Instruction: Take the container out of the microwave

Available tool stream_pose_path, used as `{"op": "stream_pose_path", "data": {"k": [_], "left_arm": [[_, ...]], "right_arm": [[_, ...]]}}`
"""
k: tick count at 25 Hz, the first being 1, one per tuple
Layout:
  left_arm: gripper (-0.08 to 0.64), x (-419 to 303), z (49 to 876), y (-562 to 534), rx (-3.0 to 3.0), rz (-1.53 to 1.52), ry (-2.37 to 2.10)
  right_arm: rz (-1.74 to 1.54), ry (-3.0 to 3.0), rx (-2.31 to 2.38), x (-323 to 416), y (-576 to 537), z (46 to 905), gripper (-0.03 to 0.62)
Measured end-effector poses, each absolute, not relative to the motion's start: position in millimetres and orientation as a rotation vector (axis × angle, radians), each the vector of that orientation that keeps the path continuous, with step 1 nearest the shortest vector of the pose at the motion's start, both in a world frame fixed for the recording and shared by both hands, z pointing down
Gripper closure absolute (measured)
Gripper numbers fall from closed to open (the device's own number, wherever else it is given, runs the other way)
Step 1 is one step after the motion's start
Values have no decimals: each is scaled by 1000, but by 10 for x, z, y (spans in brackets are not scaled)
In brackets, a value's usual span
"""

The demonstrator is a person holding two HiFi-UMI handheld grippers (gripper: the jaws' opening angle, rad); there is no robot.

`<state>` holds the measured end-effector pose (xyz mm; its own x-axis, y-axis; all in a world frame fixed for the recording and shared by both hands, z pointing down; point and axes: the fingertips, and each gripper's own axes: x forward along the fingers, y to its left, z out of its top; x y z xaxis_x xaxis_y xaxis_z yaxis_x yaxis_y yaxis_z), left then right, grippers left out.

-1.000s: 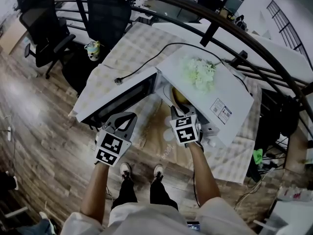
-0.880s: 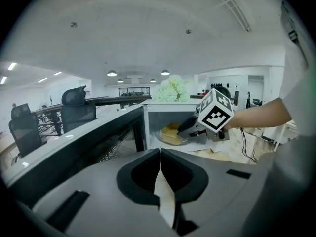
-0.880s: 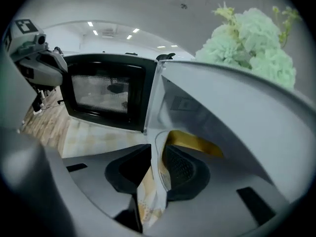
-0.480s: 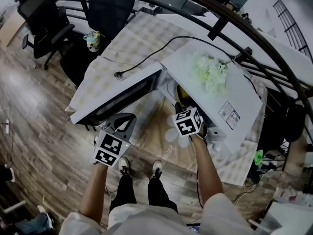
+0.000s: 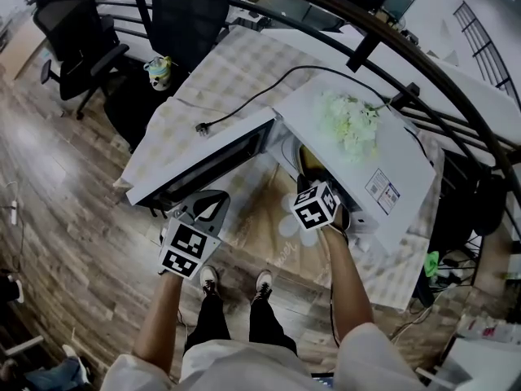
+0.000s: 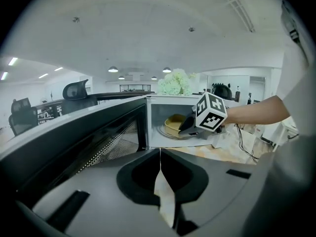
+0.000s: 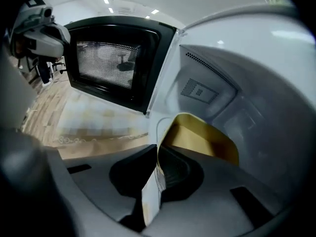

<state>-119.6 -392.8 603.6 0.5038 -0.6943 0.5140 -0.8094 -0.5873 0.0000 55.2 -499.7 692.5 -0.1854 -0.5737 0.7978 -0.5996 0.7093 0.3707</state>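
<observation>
The boxy white microwave (image 5: 383, 161) has a black-framed door (image 5: 203, 165) with a fine dotted mesh window. Inside it sits a mustard-yellow round container (image 7: 200, 137). On top of it lie pale green-white flowers (image 5: 348, 125). Beneath it the bench cloth (image 5: 236, 63) is checked beige and white, crossed by a black cord (image 5: 203, 127). Below that, the floor (image 5: 73, 210) is brown wood-grain.

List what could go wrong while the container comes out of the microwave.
1. The right gripper, whose jaws have just been closing, pinches only one thin wall of the yellow container. Held by one side, it may tilt or slip when lifted.
2. The container sits inside the microwave, beside the open door. A hasty pull might knock it against the cavity's front edge.
</observation>
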Motion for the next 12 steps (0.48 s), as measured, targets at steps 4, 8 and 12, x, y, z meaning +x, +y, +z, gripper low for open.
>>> {"op": "stream_pose_path", "data": {"k": [4, 8, 12], "left_arm": [[540, -1263, 5876, -3825, 2526, 674, -1294], [540, -1381, 5715, -3724, 2551, 666, -1306], [540, -1471, 5520, -3600, 2588, 654, -1304]], "right_arm": [[26, -1869, 896, 500, -4848, 6789, 555], [30, -1887, 905, 395, -4686, 6620, 555], [51, -1913, 915, 262, -4447, 6443, 555]]}}
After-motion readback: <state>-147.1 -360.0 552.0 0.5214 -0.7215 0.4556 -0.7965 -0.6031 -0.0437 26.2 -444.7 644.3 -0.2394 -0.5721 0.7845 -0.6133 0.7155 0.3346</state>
